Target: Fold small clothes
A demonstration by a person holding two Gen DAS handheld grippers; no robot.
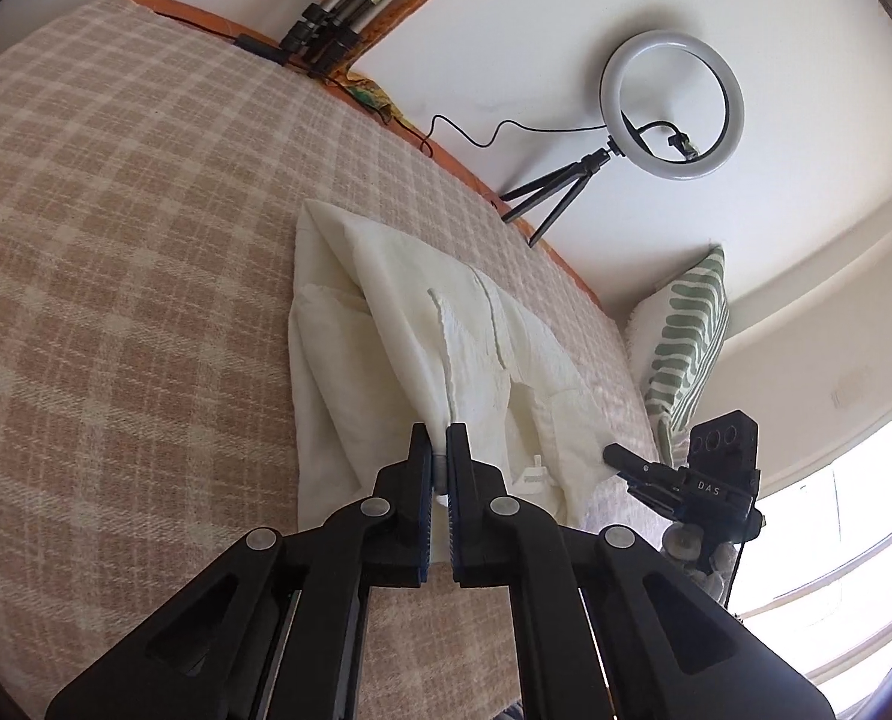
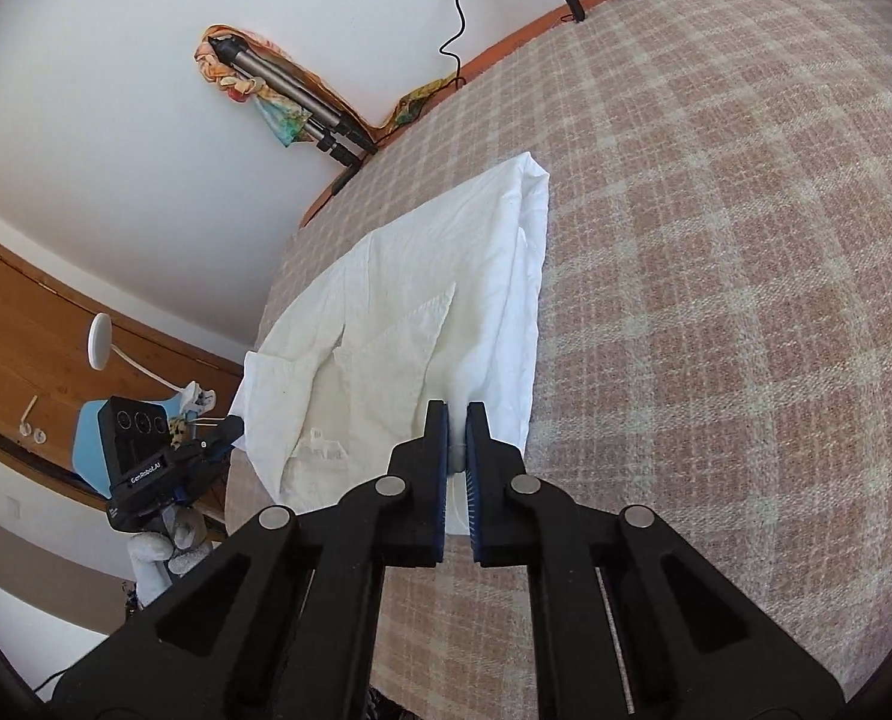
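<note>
So the white garment (image 1: 422, 354) is a thin, crinkly cotton thing, already partly folded into a long shape with a stitched hem strip and a little tag showing near the bottom edge. It lies on a bed (image 1: 116, 240) covered with a woven beige-and-cream plaid blanket, kinda coarse looking. The left gripper (image 1: 440, 450) has its black fingers pinched nearly together on the near edge of the cloth, fabric bunched between the blue pads. Same deal with the right gripper (image 2: 457, 429), clamped narrow on the near hem on its side, with a bit of white cloth squeezed in the gap. Each wrist view catches the other gripper off at the side, just past the garment's edge. Room-wise: plain white walls, a ring light (image 1: 674, 105) on a small black tripod by the far edge of the bed, a folded tripod (image 2: 302, 96) wrapped in colourful fabric leaning at the wall, a green-striped pillow (image 1: 692, 336) at one end and wood panelling (image 2: 56, 330) at the other. Loads of bare blanket beyond the garment on the plaid side, tighter toward the pillow.
</note>
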